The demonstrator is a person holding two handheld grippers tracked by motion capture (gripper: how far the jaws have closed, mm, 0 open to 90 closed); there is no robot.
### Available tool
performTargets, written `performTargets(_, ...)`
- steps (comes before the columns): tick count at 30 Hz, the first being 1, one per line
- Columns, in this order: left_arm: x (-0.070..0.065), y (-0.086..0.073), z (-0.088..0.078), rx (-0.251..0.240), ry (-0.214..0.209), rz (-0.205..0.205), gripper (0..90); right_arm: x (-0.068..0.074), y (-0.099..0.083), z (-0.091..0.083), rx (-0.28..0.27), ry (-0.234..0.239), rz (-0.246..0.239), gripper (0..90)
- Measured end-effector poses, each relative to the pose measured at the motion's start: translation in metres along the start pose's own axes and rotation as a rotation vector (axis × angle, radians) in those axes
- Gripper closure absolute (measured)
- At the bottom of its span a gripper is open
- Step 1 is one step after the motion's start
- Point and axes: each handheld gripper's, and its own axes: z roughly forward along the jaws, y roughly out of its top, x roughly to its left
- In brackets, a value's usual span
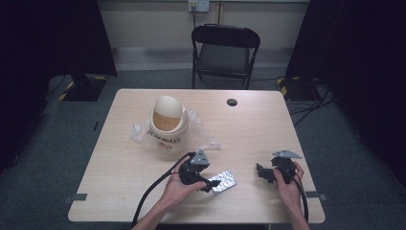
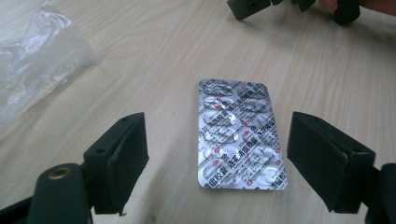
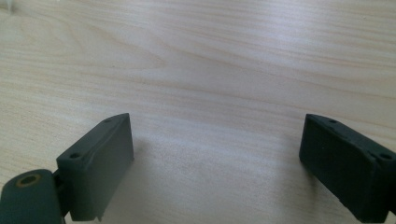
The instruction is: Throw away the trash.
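A silver foil blister pack (image 1: pixel 223 181) of pills lies flat on the wooden table (image 1: pixel 249 124) near its front edge. My left gripper (image 1: pixel 209 184) stands open right at the pack's left end; in the left gripper view the pack (image 2: pixel 239 134) lies on the table between and just beyond the wide-apart jaws, untouched. My right gripper (image 1: pixel 263 173) is open too, to the right of the pack with a gap between them, and its jaws point left over bare wood (image 3: pixel 210 93). A small cream bin (image 1: pixel 167 125) with a swing lid stands on a clear plastic bag (image 1: pixel 201 136) left of the table's middle.
A small black round cap (image 1: pixel 232 102) lies at the far side of the table. A black folding chair (image 1: pixel 225 52) stands behind the table. The crumpled clear bag (image 2: pixel 37 60) shows at the upper left of the left gripper view, and the other gripper (image 2: pixel 252 7) at its top.
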Motion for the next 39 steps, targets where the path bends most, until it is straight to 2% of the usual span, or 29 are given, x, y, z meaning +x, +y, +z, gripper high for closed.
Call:
performTargets(2,-0.001,-0.001,0.004,0.022,-0.010,-0.006,19.7,0.000,0.000,0.000,0.000,0.000,0.000,9.2)
performTargets(8,-0.003,-0.006,0.017,0.047,-0.026,-0.001,19.9,0.000,0.000,0.000,0.000,0.000,0.001,9.2)
performTargets(12,-0.009,-0.012,0.027,0.052,-0.006,0.006,21.0,0.000,0.000,-0.001,0.001,0.001,0.001,9.4)
performTargets(15,-0.012,-0.014,0.028,0.031,0.007,0.015,19.0,0.000,-0.001,-0.001,0.002,0.002,0.002,9.4)
performTargets(16,-0.013,-0.014,0.027,0.050,0.013,0.032,19.1,0.000,-0.001,-0.001,0.002,0.002,0.001,9.4)
performTargets(17,-0.014,-0.015,0.028,0.036,0.011,0.020,19.1,0.000,-0.001,-0.001,0.002,0.002,0.002,9.4)
performTargets(18,-0.014,-0.014,0.027,0.049,0.013,0.039,18.9,0.000,-0.001,-0.001,0.002,0.002,0.002,9.4)
performTargets(20,-0.017,-0.014,0.026,0.055,0.009,0.027,18.7,0.000,-0.001,-0.001,0.000,0.001,0.000,9.4)
performTargets(25,-0.020,-0.014,0.029,0.061,0.029,0.072,18.6,0.000,-0.001,-0.001,0.002,0.002,0.001,9.4)
performTargets(27,-0.023,-0.015,0.029,0.067,0.054,0.108,21.0,0.000,-0.001,-0.001,0.001,0.002,0.000,9.4)
performTargets(29,-0.023,-0.016,0.028,0.056,0.051,0.116,22.8,0.000,-0.001,-0.001,0.001,0.002,0.000,9.4)
performTargets(30,-0.023,-0.018,0.028,0.037,0.045,0.110,22.9,0.000,-0.001,-0.001,0.002,0.002,0.001,9.4)
performTargets(34,-0.023,-0.019,0.027,0.036,0.051,0.112,23.5,0.000,-0.001,-0.001,0.001,0.002,0.000,9.4)
performTargets(37,-0.022,-0.019,0.027,0.018,0.042,0.105,33.4,0.000,-0.001,-0.001,0.000,0.001,0.001,9.4)
performTargets(39,-0.022,-0.020,0.026,0.017,0.051,0.099,33.8,0.000,-0.001,-0.001,0.000,0.001,0.000,9.4)
